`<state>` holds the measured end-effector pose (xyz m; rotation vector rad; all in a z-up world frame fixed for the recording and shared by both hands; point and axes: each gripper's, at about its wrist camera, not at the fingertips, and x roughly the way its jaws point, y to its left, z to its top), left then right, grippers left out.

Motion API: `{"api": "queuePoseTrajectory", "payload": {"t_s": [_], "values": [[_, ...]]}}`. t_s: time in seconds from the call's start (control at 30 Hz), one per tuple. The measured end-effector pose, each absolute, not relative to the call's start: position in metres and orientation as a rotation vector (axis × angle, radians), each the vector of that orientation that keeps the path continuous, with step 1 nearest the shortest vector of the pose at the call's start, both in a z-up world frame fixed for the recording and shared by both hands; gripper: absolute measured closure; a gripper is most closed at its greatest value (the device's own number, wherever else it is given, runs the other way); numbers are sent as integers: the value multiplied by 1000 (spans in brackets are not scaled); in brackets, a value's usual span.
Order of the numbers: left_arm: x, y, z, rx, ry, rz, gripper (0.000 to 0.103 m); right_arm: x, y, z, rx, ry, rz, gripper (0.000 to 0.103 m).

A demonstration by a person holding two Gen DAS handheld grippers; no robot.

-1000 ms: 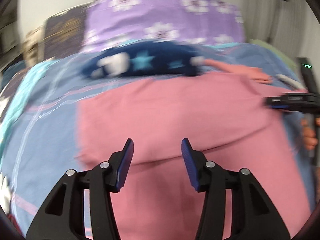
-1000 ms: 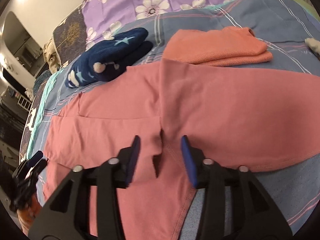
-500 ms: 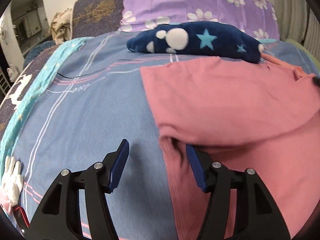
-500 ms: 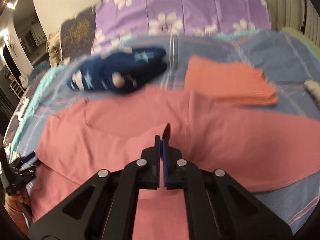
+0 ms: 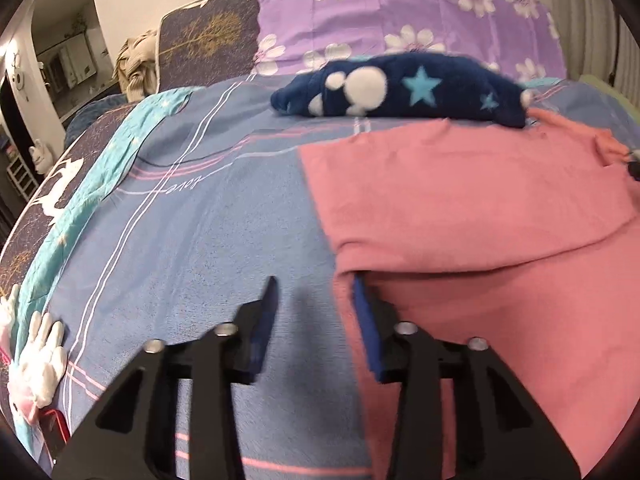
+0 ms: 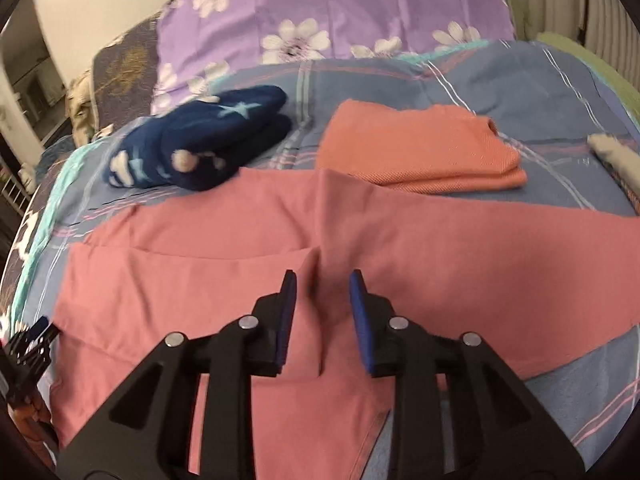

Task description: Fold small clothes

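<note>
A pink garment [image 5: 460,200] lies spread on the bed, its upper part folded down over the lower. My left gripper [image 5: 316,304] is at the garment's left edge, jaws closing. The left finger is over bare sheet, and the right finger [image 5: 362,320] is tucked under the fold's edge, with a gap still showing. In the right wrist view my right gripper [image 6: 323,292] hovers over the middle of the pink garment [image 6: 180,280], jaws opening. A raised ridge of pink cloth stands between the pads, which do not press on it. The left gripper [image 6: 32,340] also shows at this view's left edge.
A folded orange garment [image 6: 420,156] and a folded navy star-patterned fleece [image 6: 200,148] lie behind the pink one. A purple floral pillow [image 5: 400,12] is at the bed's head. A white plush toy [image 5: 40,352] sits at the lower left on the blue striped sheet [image 5: 200,220].
My left gripper swung left to the pink garment's edge and its jaws narrowed. My right gripper, shut on the pink cloth half a second ago, has parted its jaws and lifted slightly.
</note>
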<state>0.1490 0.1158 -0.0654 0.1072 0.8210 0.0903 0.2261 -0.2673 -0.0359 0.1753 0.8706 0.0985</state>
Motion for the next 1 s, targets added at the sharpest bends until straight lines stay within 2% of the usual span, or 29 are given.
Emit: {"api": "queuePoseTrajectory", "payload": {"t_s": [0.07, 0.1, 0.13, 0.23, 0.27, 0.33, 0.43, 0.53, 0.7, 0.9, 1.0], "values": [[144, 113, -51, 62, 782, 37, 91, 221, -260, -31, 180, 866, 172, 74], [142, 110, -40, 36, 752, 4, 93, 220, -255, -30, 186, 868, 216, 77], [143, 107, -33, 22, 729, -15, 94, 219, -252, -31, 189, 873, 244, 81], [155, 91, -25, 14, 707, -79, 94, 223, -240, -47, 156, 925, 229, 83], [165, 84, -32, 20, 735, -88, 94, 228, -239, -59, 124, 959, 163, 83], [185, 76, -55, 66, 805, -61, 93, 234, -242, -81, 84, 993, 87, 90], [201, 80, -96, 95, 897, 3, 92, 224, -245, -85, 57, 908, 112, 90], [196, 86, -88, 57, 888, -7, 91, 220, -244, -85, 0, 898, 114, 90], [190, 84, -82, 85, 868, 13, 91, 214, -261, -75, 139, 908, 115, 92], [183, 77, -37, -1, 700, -81, 91, 215, -257, -57, 145, 850, 171, 92], [203, 58, -59, 49, 805, -94, 86, 231, -253, -84, 115, 954, 115, 93]]}}
